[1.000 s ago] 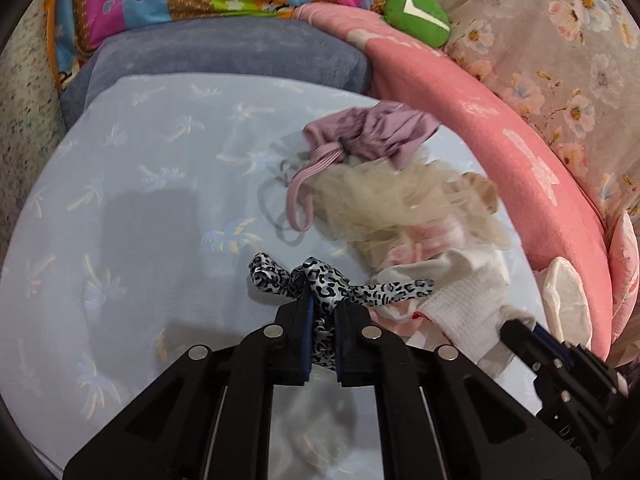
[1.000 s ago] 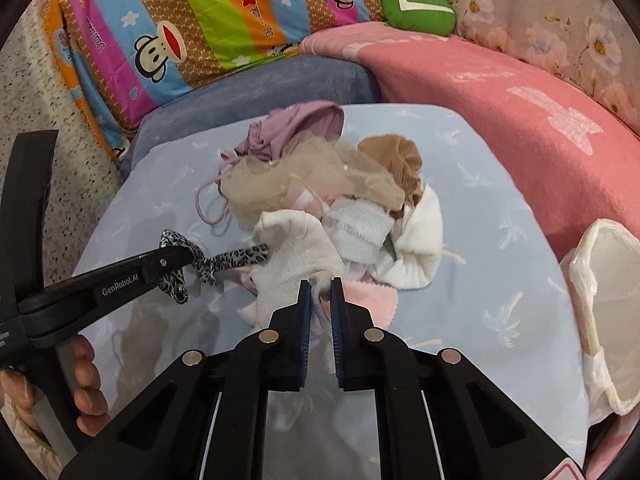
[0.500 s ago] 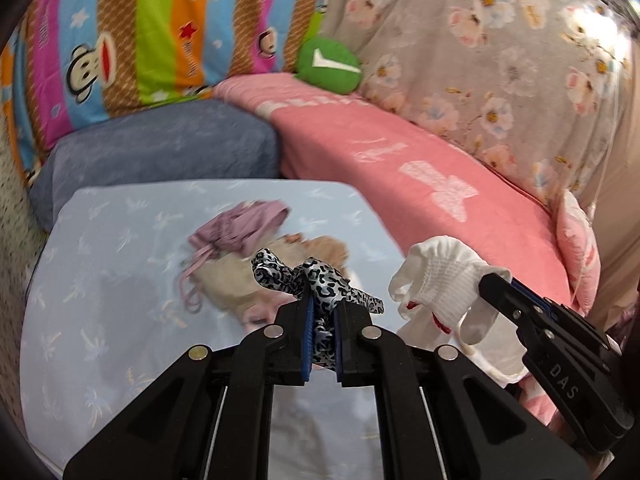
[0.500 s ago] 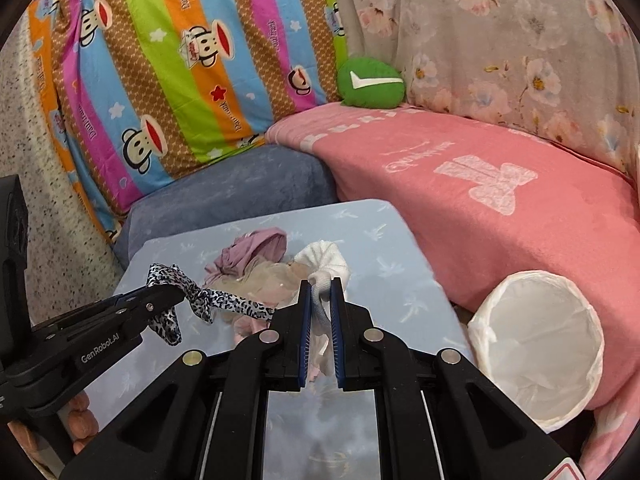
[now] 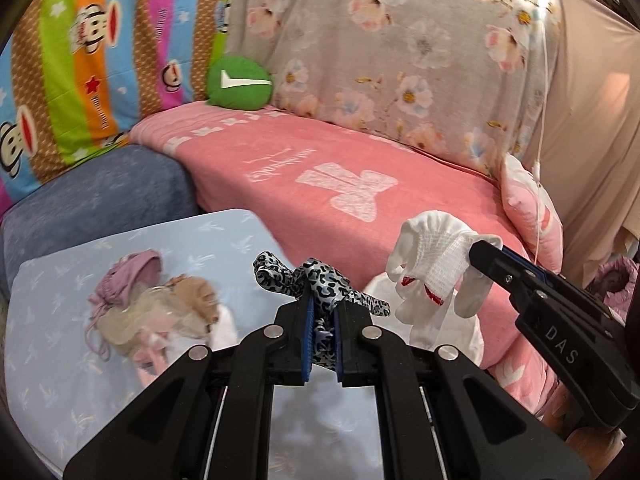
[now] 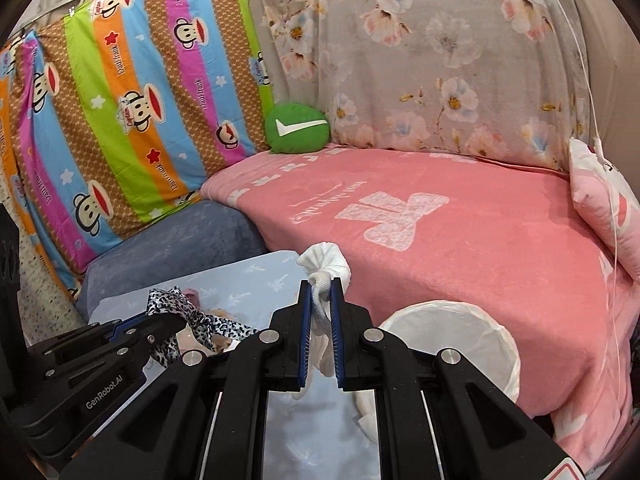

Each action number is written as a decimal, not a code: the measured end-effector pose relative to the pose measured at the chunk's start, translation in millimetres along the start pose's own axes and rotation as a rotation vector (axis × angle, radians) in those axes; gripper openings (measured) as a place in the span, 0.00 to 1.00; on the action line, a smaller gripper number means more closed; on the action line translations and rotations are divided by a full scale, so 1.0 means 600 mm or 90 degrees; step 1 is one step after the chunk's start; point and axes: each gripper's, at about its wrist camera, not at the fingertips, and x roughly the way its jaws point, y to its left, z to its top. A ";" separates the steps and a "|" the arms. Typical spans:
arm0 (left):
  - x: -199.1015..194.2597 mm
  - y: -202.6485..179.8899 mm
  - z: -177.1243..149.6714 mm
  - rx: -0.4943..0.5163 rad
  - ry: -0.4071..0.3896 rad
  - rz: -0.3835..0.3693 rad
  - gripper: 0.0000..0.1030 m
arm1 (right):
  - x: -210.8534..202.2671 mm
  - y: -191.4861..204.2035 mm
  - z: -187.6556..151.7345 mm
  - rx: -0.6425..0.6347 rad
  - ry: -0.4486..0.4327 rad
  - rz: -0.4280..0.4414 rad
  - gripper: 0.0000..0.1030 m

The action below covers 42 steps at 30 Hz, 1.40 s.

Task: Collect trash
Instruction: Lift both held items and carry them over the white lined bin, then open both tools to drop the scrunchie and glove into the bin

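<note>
With my left gripper clenched on the leopard-print ribbon and my right gripper on the white glove, both carried in the air near the white-lined bin, I judge a dangling end could snag the rim and miss.

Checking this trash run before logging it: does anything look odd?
Yes: the "trash" is clothing. The left gripper clamps a leopard-print scrap, the right gripper a white glove, above the white-lined bin.

Pale blue palm-print table holds a small heap: mauve drawstring pouch, sheer beige stocking-like fabric, tan bundle, pink and white pieces at its edge, blurred, possibly socks.
</note>
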 end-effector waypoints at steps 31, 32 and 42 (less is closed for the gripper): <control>0.128 -0.141 0.013 0.036 0.040 -0.053 0.72 | 0.020 -0.202 -0.012 0.100 0.003 -0.097 0.40; 0.127 -0.141 0.013 0.036 0.039 -0.051 0.72 | 0.020 -0.200 -0.012 0.101 0.002 -0.095 0.40; 0.101 -0.098 0.008 0.008 0.032 -0.025 0.72 | 0.016 -0.152 -0.019 0.075 0.009 -0.072 0.45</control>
